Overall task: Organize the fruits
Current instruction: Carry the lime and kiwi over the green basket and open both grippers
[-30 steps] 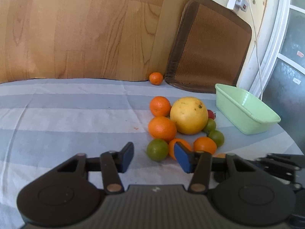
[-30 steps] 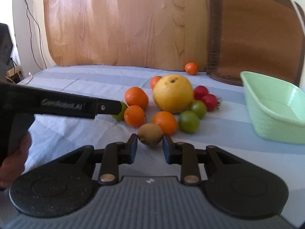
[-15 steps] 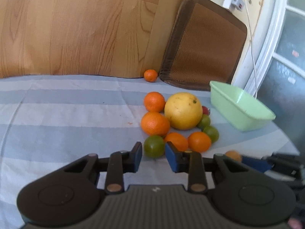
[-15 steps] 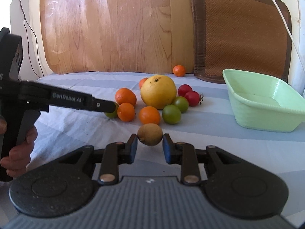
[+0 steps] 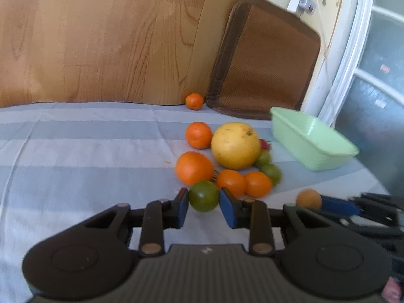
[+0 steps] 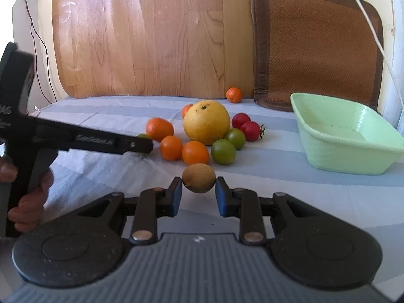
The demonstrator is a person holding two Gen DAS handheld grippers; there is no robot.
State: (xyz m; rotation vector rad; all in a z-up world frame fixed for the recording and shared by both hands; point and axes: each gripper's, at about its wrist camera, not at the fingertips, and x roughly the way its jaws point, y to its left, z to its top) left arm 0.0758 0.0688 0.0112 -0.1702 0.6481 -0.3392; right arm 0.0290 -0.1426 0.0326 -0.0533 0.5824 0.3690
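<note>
My left gripper is shut on a green lime at the near edge of the fruit pile. Behind it lie oranges and a big yellow grapefruit. My right gripper is shut on a brown kiwi and holds it above the cloth. That kiwi also shows in the left wrist view, at the right. A light green basin stands to the right, nothing visible in it. The left gripper reaches in from the left in the right wrist view.
Green tomatoes and red tomatoes lie right of the grapefruit. A lone orange sits at the back by the wooden board and a brown mat. The table has a striped blue cloth.
My left gripper moved forward and closed on the green lime. My right gripper lifted the kiwi and drew back from the pile.
</note>
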